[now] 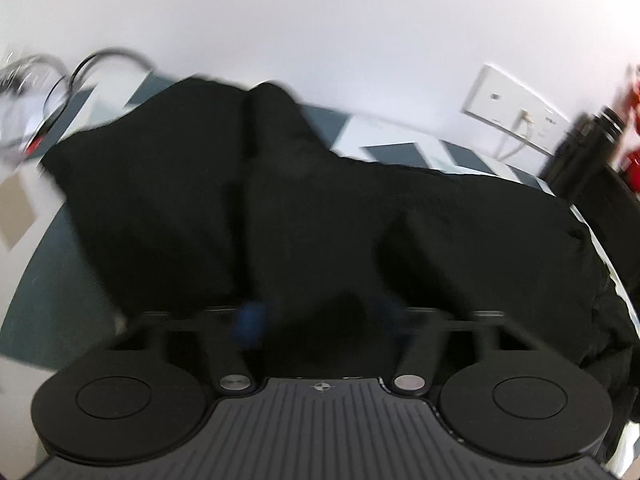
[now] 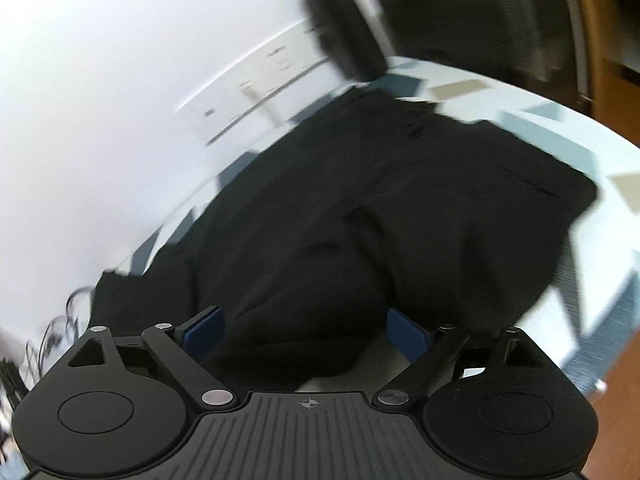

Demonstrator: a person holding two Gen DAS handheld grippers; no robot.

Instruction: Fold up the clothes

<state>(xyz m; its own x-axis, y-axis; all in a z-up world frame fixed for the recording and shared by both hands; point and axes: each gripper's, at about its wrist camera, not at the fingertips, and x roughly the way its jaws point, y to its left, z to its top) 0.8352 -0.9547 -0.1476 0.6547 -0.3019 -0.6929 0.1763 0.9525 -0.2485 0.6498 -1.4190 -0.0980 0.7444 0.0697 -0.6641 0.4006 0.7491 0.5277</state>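
Left wrist view: the black garment (image 1: pixel 304 208) lies heaped across the middle of the frame on a table (image 1: pixel 36 280) with a grey-and-white patterned top. The left claw (image 1: pixel 316 320) sits low in the centre; the picture is blurred, and dark cloth covers the space between its blue pads (image 1: pixel 248 320), which look drawn in. It reads as clenched, though whether a fold is actually pinched cannot be told. A white wall plate (image 1: pixel 516 112) with a cable sits at the upper right, with loose wires (image 1: pixel 60 80) at the upper left.

Right wrist view: the same black garment (image 2: pixel 380 216) fills the centre, spreading toward the upper right over the table (image 2: pixel 616 148). The right claw (image 2: pixel 306 336) is released, its blue pads (image 2: pixel 204 330) standing wide apart, with the near edge of the cloth lying between them but untouched. A dark cylinder (image 2: pixel 340 28) stands at the top, next to a black box (image 2: pixel 480 20).
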